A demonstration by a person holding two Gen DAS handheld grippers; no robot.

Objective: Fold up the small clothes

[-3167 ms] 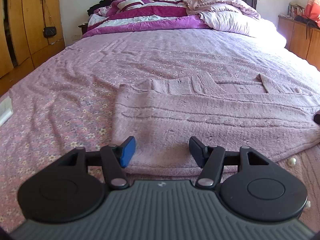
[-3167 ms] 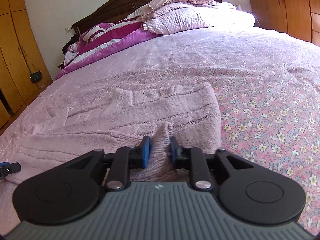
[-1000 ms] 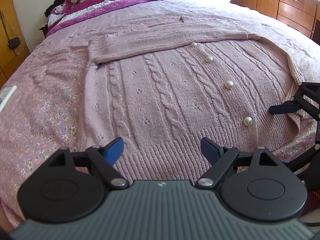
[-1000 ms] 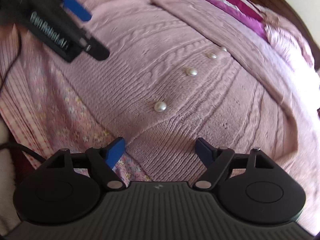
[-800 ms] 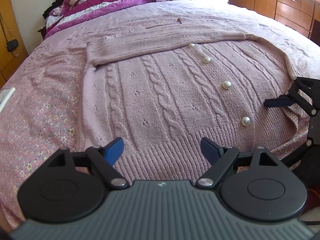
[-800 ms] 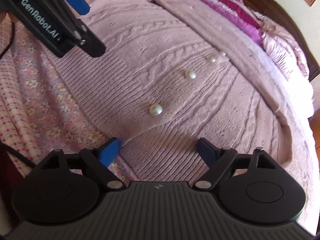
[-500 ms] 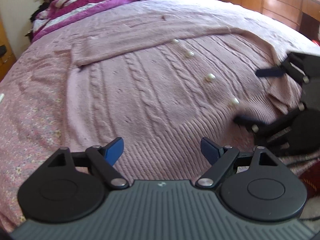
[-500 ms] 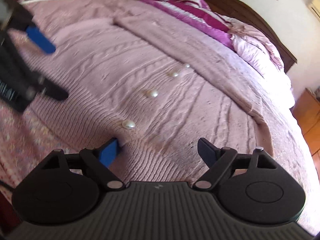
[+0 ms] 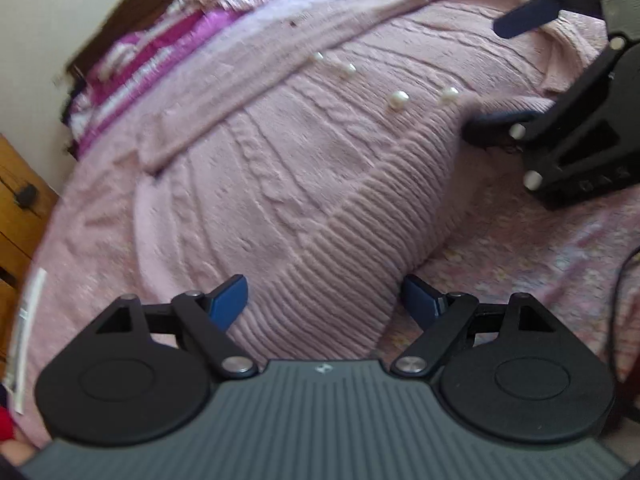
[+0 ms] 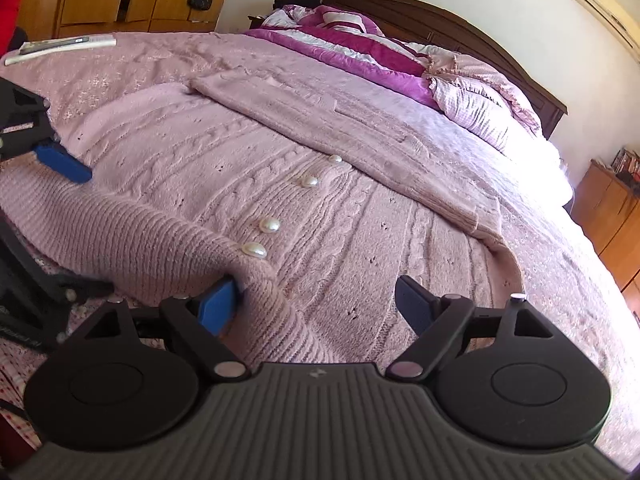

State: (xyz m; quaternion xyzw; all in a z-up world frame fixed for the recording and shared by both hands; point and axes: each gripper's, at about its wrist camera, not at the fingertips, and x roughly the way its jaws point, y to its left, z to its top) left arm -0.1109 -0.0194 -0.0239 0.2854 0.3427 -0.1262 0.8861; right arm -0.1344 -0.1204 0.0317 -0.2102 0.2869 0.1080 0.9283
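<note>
Soft, floppy knit cardigan point(image 10: 192, 184) — best pinched at its ribbed hem point(image 9: 320, 280) near the bed's point(image 10: 560, 240) foot edge — both the left gripper point(image 9: 324, 300) and right gripper point(image 10: 316, 304) gape wide, gripping nothing.

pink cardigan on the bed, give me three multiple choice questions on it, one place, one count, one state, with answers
1. Where does the ribbed hem of the cardigan lie?
A. at the headboard
B. at the near edge of the bed, by both grippers
C. on the floor

2. How many pearl buttons show in the right wrist view?
A. one
B. four
C. nine

3. How do the jaws of the left gripper and the right gripper stand?
A. both wide open
B. both shut on the hem
C. one shut, one open

Answers: 1 B, the hem runs between both sets of fingers; 2 B, four in a row up the front; 3 A, wide gaps, no pads pressing knit.
</note>
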